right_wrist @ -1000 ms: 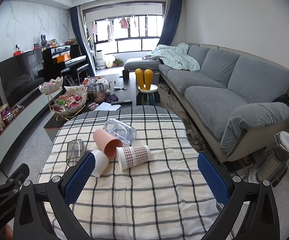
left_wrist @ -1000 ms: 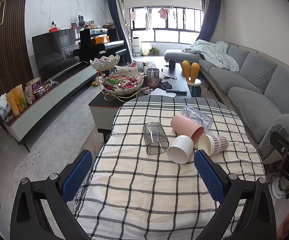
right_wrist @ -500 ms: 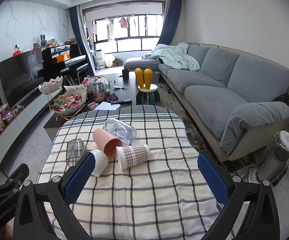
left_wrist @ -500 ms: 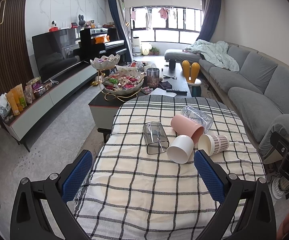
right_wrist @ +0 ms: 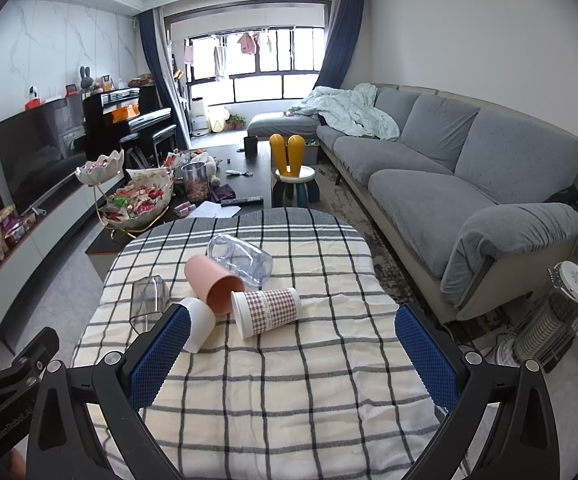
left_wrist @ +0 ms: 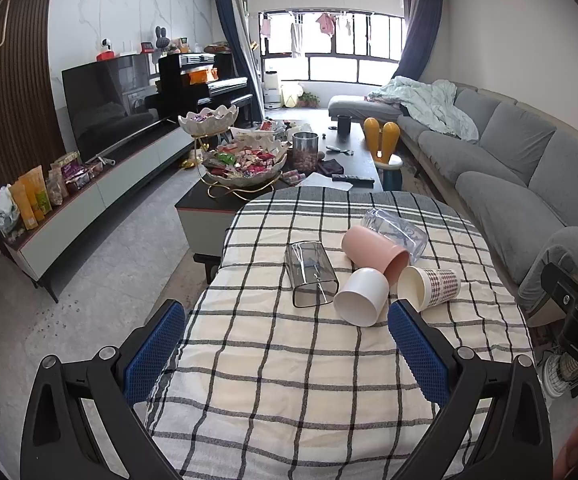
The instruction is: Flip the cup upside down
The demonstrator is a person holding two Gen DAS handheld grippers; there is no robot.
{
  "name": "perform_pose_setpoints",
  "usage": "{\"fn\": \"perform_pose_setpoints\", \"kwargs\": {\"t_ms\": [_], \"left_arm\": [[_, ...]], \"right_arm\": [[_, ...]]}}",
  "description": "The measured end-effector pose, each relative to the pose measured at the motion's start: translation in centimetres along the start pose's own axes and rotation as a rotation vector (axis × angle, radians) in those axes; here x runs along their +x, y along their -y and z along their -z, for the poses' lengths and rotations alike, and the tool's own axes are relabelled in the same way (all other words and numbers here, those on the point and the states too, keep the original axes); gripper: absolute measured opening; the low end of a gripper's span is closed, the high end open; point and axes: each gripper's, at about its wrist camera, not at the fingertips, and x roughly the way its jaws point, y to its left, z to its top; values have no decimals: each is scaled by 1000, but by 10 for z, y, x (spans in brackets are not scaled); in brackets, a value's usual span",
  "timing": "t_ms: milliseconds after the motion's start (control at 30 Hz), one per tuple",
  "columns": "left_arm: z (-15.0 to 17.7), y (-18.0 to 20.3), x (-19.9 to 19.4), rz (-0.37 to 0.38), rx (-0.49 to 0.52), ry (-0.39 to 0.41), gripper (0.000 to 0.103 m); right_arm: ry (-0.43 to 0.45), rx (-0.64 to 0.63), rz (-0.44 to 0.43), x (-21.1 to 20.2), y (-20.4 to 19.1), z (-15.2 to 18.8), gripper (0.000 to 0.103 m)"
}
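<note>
Several cups lie on their sides in a cluster on the checked tablecloth [left_wrist: 289, 380]: a smoky clear square cup [left_wrist: 310, 273] [right_wrist: 149, 297], a white cup [left_wrist: 362, 297] [right_wrist: 199, 322], a pink cup [left_wrist: 375, 249] [right_wrist: 213, 282], a plaid paper cup [left_wrist: 429, 284] [right_wrist: 267, 311] and a clear plastic cup [left_wrist: 395, 233] [right_wrist: 241, 258]. My left gripper [left_wrist: 287, 350] is open and empty, held above the near part of the table, short of the cups. My right gripper [right_wrist: 293, 354] is open and empty too, near the table's front; its left finger hides part of the white cup.
A dark coffee table [left_wrist: 353, 152] with tiered candy bowls [left_wrist: 245, 164] stands beyond the table. A grey sofa [right_wrist: 469, 184] runs along the right. A TV console [left_wrist: 89, 196] lines the left wall. A small heater [right_wrist: 557, 320] stands on the floor at right.
</note>
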Motion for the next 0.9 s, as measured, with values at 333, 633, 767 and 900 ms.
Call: {"fn": "perform_pose_setpoints", "kwargs": {"t_ms": [333, 633, 767, 900], "left_arm": [[2, 1, 17, 5, 1, -15, 103], [-15, 11, 76, -15, -2, -25, 103], [-20, 14, 109, -12, -18, -54, 103], [-24, 19, 140, -19, -26, -83, 103]], "right_arm": [[-29, -5, 15, 27, -6, -1, 103], [-62, -1, 37, 66, -8, -6, 103], [-75, -3, 54, 89, -10, -10, 103], [-98, -1, 68, 113, -12, -12, 103]]}}
